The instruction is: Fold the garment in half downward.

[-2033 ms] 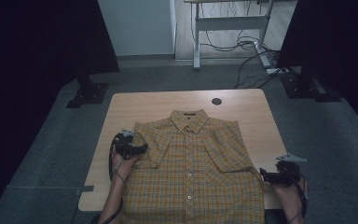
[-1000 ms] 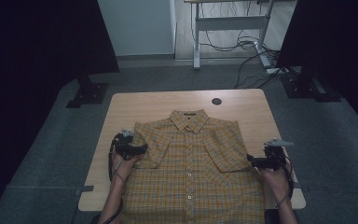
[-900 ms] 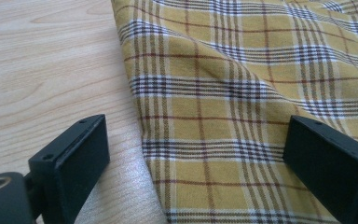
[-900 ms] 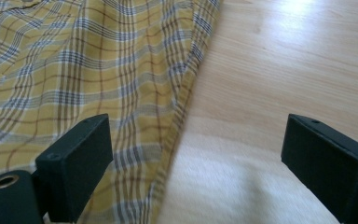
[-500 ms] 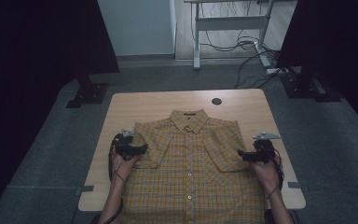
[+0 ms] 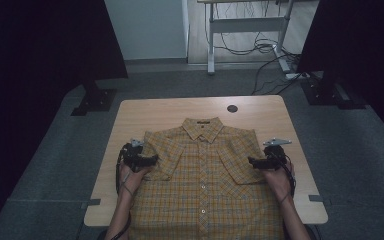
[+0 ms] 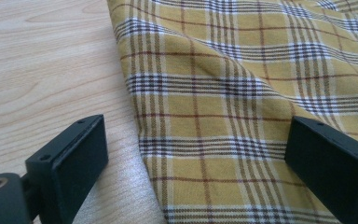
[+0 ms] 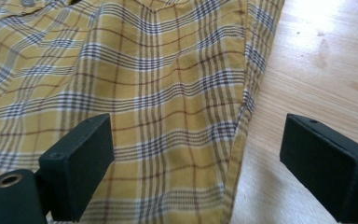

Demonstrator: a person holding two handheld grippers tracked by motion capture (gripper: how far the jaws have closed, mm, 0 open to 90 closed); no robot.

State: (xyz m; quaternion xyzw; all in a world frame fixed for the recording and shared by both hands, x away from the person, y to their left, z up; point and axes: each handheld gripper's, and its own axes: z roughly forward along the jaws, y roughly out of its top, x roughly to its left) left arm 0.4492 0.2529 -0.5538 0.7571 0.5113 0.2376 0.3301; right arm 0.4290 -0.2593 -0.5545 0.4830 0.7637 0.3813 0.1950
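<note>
- Yellow plaid shirt [image 6: 205, 175] lies flat, front up and buttoned, on the wooden table [image 6: 180, 107]; collar points to the far edge, hem hangs toward my side.
- My left gripper [image 6: 147, 161] sits at the edge of the shirt's sleeve on my left. Jaws wide apart, straddling the cloth edge; nothing gripped.
- My right gripper [image 6: 254, 162] sits at the opposite sleeve. Jaws wide apart, one over plaid, one over bare wood; the hem runs between them, not pinched.
</note>
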